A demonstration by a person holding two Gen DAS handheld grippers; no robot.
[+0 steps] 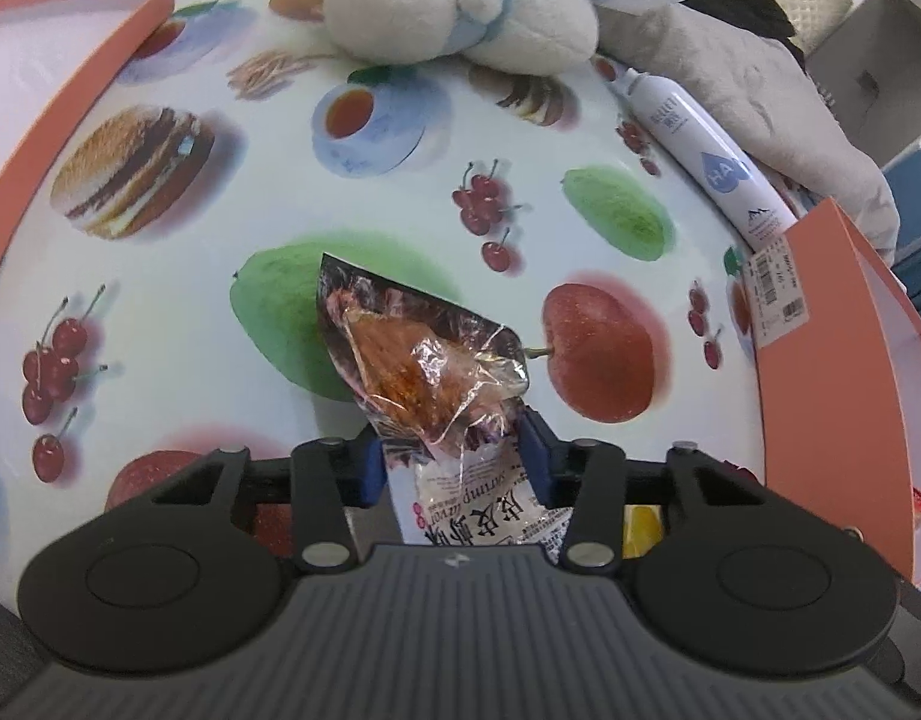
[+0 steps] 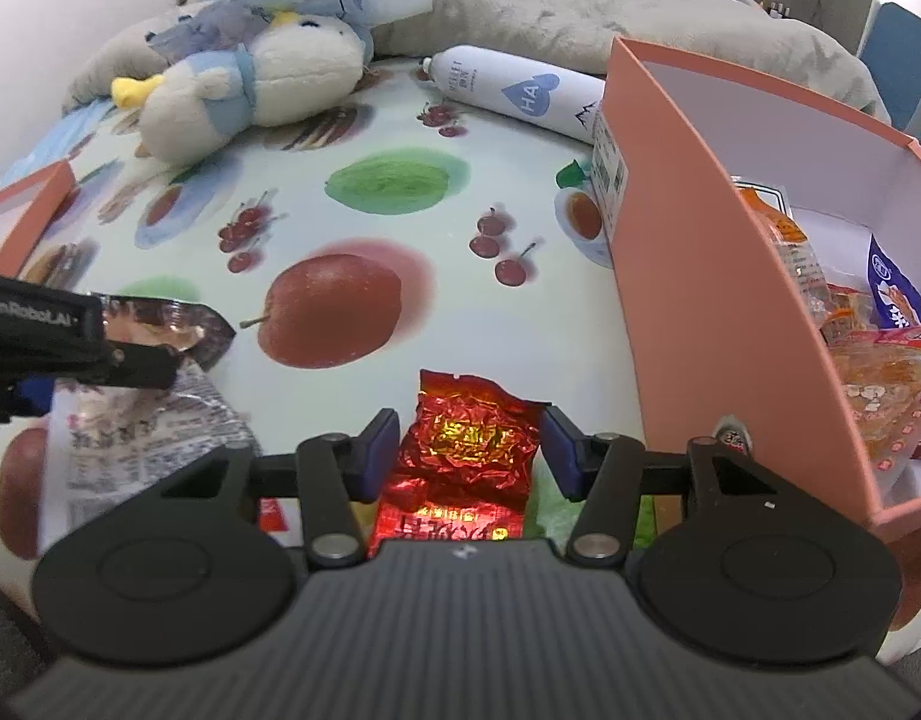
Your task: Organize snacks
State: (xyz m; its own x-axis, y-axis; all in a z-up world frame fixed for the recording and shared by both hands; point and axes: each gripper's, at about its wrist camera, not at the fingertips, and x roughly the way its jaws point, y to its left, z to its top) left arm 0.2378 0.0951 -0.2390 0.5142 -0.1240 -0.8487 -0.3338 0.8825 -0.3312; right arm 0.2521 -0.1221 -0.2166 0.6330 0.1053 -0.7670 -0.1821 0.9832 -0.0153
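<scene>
**Snack sorting: two packets at the tongs, pink box as landmark**

Item 1. Red foil packet (image 2: 460, 450). Lies flat on the fruit-print tablecloth (image 2: 364, 192), just left of the pink box (image 2: 688, 276) near wall. Long axis runs straight ahead along the right gripper (image 2: 463, 447); the blue pads stand either side of it, spread slightly wider than the foil, with a gap visible at the right pad. Judged not yet pinched. This gripper is the nearer to the box, whose open top lies up and to its right.

Item 2. Clear shrimp-flavour packet (image 1: 424, 372). Sits between the blue pads of the left gripper (image 1: 448, 456), which appear pressed against its crumpled middle; clear end points forward, printed end back under the tool. Farther from the pink box, well to its left, beyond the printed red apple.

Item 3. Pink box contents: several orange, red and blue snack packets (image 2: 880, 384) already inside.

Item 4. Surface and room: glossy cloth, slippery by appearance. Beyond the box's far corner, a white spray bottle (image 2: 520, 93) on its side; farther left, a plush bird (image 2: 250, 96); grey bedding behind. A second pink lid or tray (image 1: 70, 60) at far left
</scene>
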